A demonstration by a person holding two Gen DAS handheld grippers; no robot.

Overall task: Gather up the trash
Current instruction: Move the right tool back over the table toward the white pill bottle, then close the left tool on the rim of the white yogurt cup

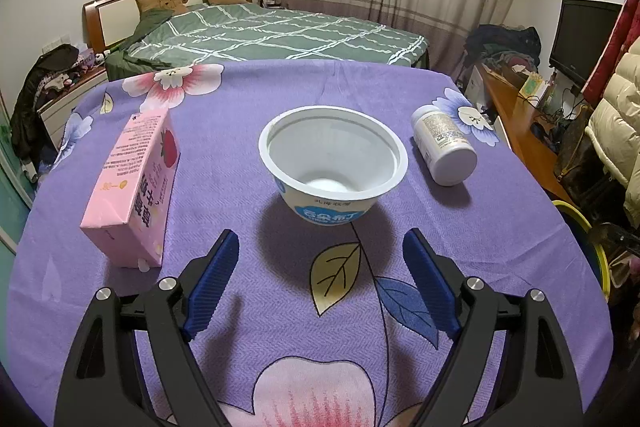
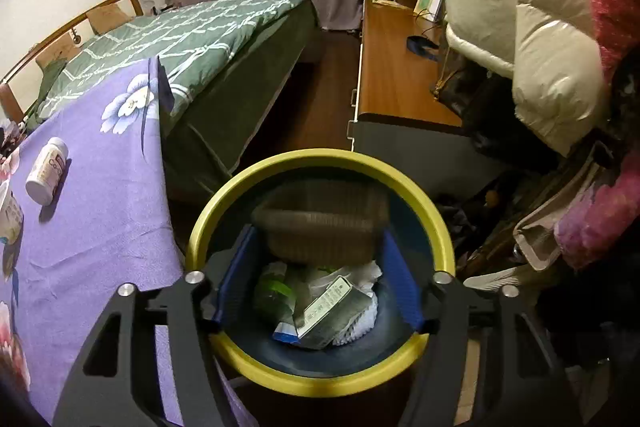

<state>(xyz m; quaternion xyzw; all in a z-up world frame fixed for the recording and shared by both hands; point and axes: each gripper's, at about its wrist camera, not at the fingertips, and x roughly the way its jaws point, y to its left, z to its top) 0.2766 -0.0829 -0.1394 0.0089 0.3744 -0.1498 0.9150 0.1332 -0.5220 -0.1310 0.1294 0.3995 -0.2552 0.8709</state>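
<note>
On your far left the pink carton point(image 1: 132, 187) lies flat on the desk point(image 1: 500, 247), off to the side of the left hand-held gripper point(image 1: 320, 239) and clear of its reach line. That gripper hangs released, its blue pads spread wide with nothing between them, aimed down at the white cup point(image 1: 332, 163). The cup stands upright in the middle of the purple cloth, apart from the fingertips. The spread looks chosen to take the cup's rim, so that seems to be your next pick. Just right of the cup the white bottle point(image 1: 444, 147) rests on its side near the desk edge, on the side closest to the bin.

Further right, beside the desk, the yellow-rimmed bin point(image 2: 320, 157) stands on the floor, already holding wrappers and a small box point(image 2: 324, 307). Your right hand-held gripper point(image 2: 318, 233) is centred over its mouth so anything let go lands inside. A brownish tray point(image 2: 320, 211) sits between its pads, blurred while the fingers are sharp. I judge it loose and dropping, with the jaws released.
</note>
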